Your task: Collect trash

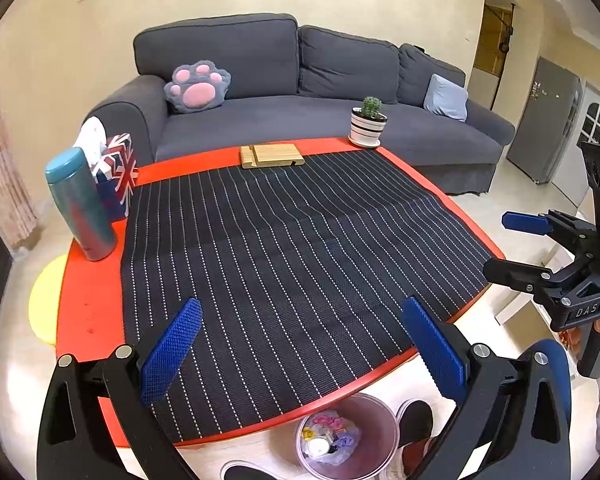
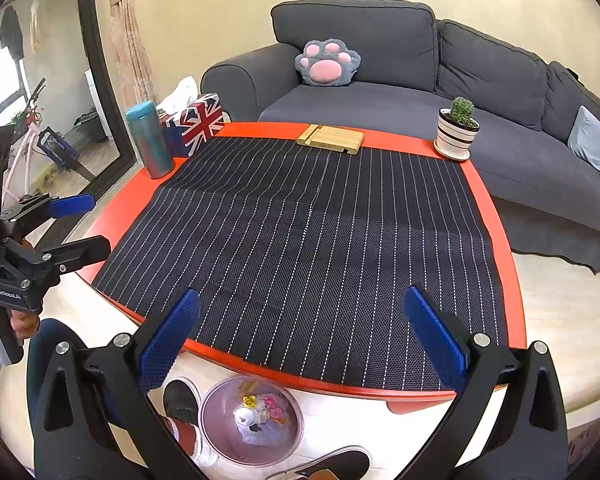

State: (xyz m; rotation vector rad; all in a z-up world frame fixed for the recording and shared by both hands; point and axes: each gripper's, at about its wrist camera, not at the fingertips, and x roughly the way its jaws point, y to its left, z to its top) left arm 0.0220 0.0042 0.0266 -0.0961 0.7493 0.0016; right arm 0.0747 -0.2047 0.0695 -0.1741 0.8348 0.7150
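Sitting at bottom centre, half cut off under table edge: clear bin [image 2: 252, 420] with trash [image 2: 256, 414] inside, mouth facing up, items too jumbled to name. Hovering spread wide, gripping nothing: left gripper [image 1: 300, 350], right gripper [image 2: 302, 338]. Lying beyond: striped mat [image 2: 300, 240] covering red table [image 2: 512, 240]; standing at far edge, teal bottle [image 2: 148, 140] and cactus pot [image 2: 458, 134].

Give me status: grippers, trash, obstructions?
Left gripper and right gripper open, empty. Trash in the bin on floor. Striped mat bare.
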